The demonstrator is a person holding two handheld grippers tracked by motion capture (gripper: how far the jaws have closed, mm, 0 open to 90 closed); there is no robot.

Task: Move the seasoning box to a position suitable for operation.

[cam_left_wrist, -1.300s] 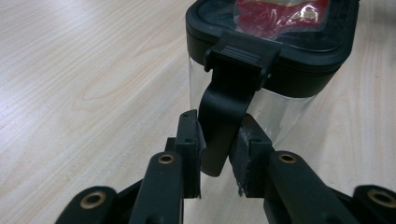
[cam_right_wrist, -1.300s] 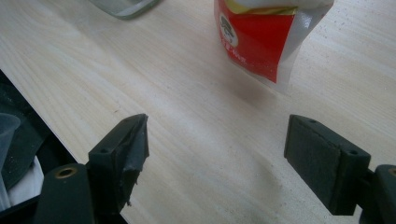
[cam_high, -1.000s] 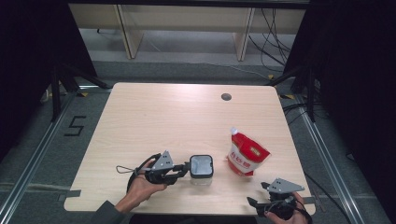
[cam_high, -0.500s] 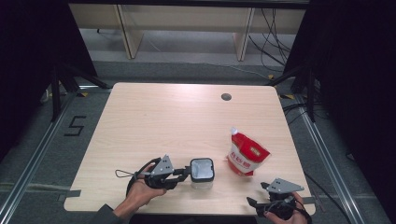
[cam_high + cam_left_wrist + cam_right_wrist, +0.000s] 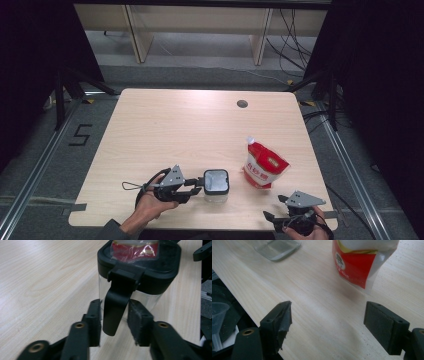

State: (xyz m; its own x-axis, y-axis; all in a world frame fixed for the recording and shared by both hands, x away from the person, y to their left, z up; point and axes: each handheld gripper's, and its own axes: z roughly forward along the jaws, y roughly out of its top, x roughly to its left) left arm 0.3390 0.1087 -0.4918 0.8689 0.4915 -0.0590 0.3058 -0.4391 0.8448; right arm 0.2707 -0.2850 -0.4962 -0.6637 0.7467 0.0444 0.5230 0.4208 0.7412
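Note:
A clear square container (image 5: 216, 186) with a black lid (image 5: 140, 267) stands near the table's front edge. Its black latch tab (image 5: 116, 307) hangs down the side. My left gripper (image 5: 199, 186) points at it from the left, and its jaws have just been opening. The tab sits between the pads (image 5: 136, 325) of the left gripper (image 5: 113, 322) with slim gaps on both sides. A red and white pouch (image 5: 264, 167) stands to the right, also seen as the pouch (image 5: 359, 262) ahead of my right gripper (image 5: 328, 322). The right gripper (image 5: 270, 219) rests open and empty at the front right corner.
The wooden table (image 5: 200, 125) has a dark cable hole (image 5: 242, 104) at the back right. A clear funnel (image 5: 217, 312) lies below the table's front edge. Dark curtains and stand legs flank the table, with shelving behind.
The left gripper's jaws stand a little wider beside the container than before. The right gripper, the pouch and the container have stayed where they were.

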